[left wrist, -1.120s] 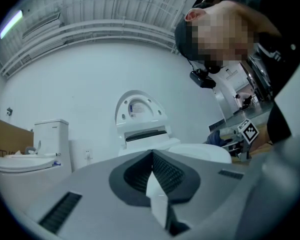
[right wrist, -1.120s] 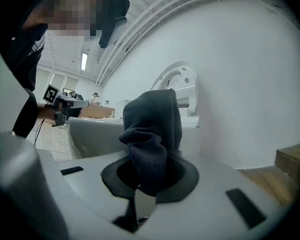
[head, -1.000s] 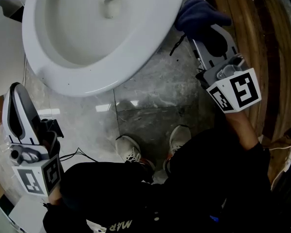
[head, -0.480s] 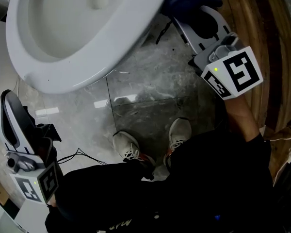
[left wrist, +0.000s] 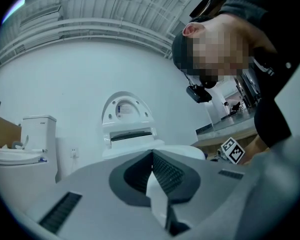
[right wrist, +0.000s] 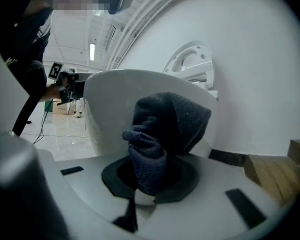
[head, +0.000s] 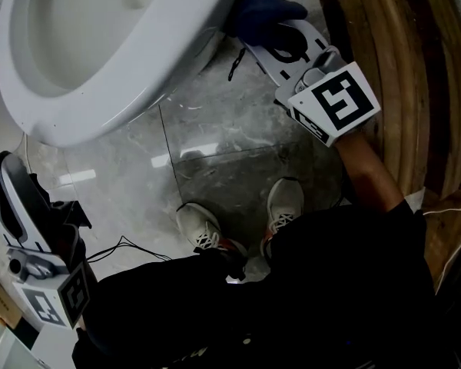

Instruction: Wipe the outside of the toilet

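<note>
Nearest the person, the left gripper (head: 8, 177) hangs low at their left side, much where it was half a second ago. Its own view shows the jaws pressed together with nothing between them (left wrist: 152, 158). Just beyond it a thin black cable (head: 127, 244) lies on the grey stone floor (head: 238, 129), beside the person's two shoes (head: 203, 232).

Farther out, the right gripper (head: 267, 35) has slid left and up in the head view since the earlier frame. Its marker cube (head: 334, 103) is now nearer the bowl and farther from the wooden boards (head: 399, 52) on the right. Its jaws are clamped on a dark blue cloth (head: 263, 10), which bunches up out of the gripper (right wrist: 146, 186) in its own view. The cloth (right wrist: 162, 129) is pressed against the outer wall of the toilet (right wrist: 107, 109), under the rim on the bowl's right side.

The toilet (head: 100, 98) itself now sits farther toward the upper left of the head view, with less of the bowl's inside showing than before.
</note>
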A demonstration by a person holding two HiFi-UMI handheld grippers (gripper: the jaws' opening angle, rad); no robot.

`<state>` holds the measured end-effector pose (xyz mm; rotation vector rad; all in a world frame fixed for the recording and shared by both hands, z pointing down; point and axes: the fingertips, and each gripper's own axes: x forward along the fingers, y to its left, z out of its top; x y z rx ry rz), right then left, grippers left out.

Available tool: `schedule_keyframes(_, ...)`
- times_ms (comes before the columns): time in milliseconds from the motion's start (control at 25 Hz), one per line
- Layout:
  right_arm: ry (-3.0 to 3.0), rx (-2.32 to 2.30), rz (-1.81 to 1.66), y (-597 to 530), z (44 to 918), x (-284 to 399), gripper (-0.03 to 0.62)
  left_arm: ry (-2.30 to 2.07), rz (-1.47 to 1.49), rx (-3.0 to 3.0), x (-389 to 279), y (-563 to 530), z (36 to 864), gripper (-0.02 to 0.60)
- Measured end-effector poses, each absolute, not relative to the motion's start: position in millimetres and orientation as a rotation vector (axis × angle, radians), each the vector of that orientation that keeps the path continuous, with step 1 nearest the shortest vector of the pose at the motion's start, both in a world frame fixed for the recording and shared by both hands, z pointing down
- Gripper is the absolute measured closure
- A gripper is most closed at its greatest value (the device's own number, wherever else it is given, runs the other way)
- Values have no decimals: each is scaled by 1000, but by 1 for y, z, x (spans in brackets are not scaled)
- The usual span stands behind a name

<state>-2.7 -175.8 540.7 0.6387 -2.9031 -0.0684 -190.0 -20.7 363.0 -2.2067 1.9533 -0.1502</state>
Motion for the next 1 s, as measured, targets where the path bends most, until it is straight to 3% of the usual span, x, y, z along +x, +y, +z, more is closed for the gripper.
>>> schedule_keyframes(1000,-2697,527,67,-164,674,-26,553,1883,-93,-2300,-180,-17,367,571)
